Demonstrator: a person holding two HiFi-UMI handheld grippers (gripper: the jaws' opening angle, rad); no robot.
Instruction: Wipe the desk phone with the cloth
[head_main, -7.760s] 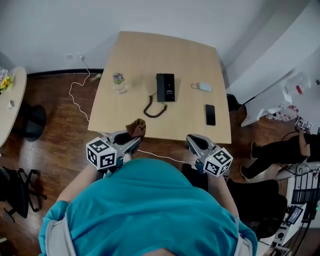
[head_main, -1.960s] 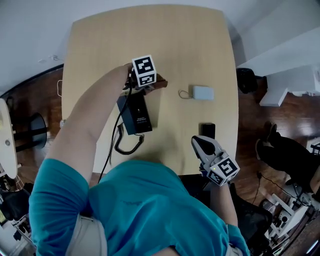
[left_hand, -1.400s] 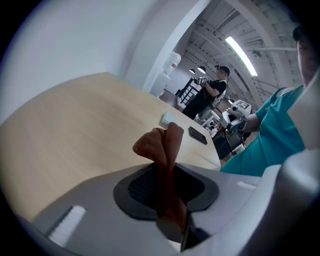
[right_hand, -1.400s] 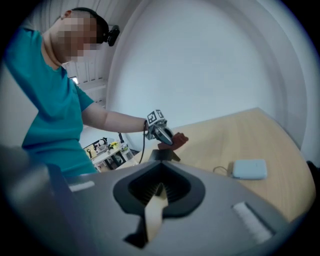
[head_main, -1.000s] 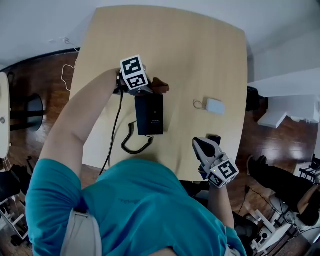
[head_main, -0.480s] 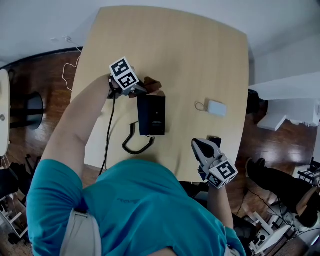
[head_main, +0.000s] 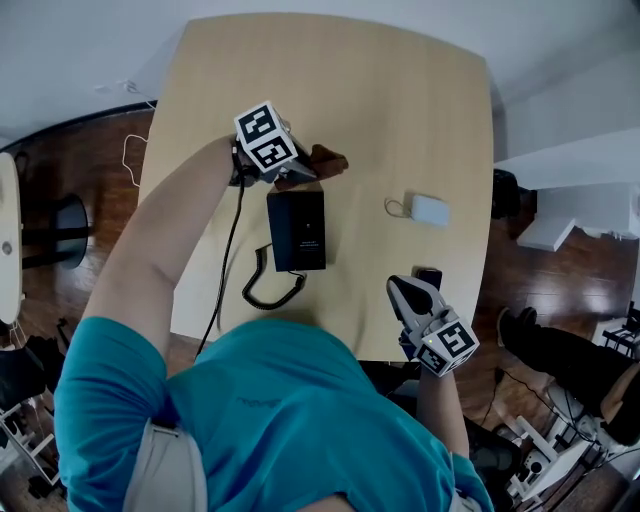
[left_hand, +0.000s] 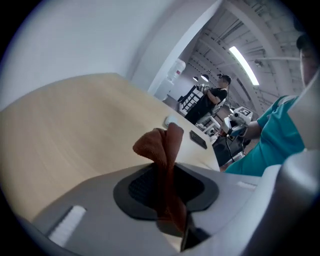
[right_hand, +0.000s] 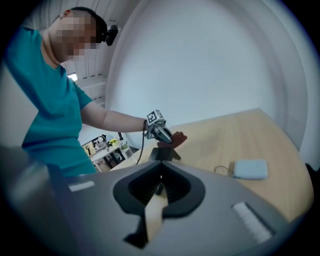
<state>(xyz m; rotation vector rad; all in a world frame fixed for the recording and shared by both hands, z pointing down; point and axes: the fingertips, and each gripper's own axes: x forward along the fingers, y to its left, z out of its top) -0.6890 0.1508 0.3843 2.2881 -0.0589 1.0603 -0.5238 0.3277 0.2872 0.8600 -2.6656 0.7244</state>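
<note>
Head view, clock directions as on that picture.

**Key relation.** The desk phone (head_main: 297, 230) lies flat on the desk (head_main: 400, 110), long axis 12–6, with its coiled cord (head_main: 270, 290) trailing off the 6 o'clock end toward 7. The left tongs (head_main: 298, 170) sit just past the phone's 12 o'clock end. The cloth (head_main: 325, 160) sticks out of them toward 3 o'clock, so it hangs at about 1 o'clock off the phone's far edge. From the cloth the phone therefore lies at 6–7 o'clock, just beside it. I cannot tell whether cloth and casing touch: the right gripper view shows the cloth above the phone's far end, but too small to settle it.

**Nearer hand.** The left, by a clear margin. The right tongs (head_main: 405, 292) are at the phone's 4 o'clock, well apart from it and close to the near desk edge. A smartphone (head_main: 430, 274) is just beside their tip.

**Tongs.**
- Left: clenched on the cloth. In the left gripper view the brown fold is pinched between the pads, with a bunch standing free beyond the tip.
- Right: jaws drawn together with nothing between the pads. Only a sliver of desk shows through below.

**Judgement.** The wipe looks set to run lengthwise, from 12 toward 6 along the phone's top face. That calls for a small shift toward 7 and downward to bring the free bunch of cloth onto the casing.

**Other.** A white case (head_main: 430, 211) with a loop lies at the phone's 3 o'clock, out of the stroke.
</note>
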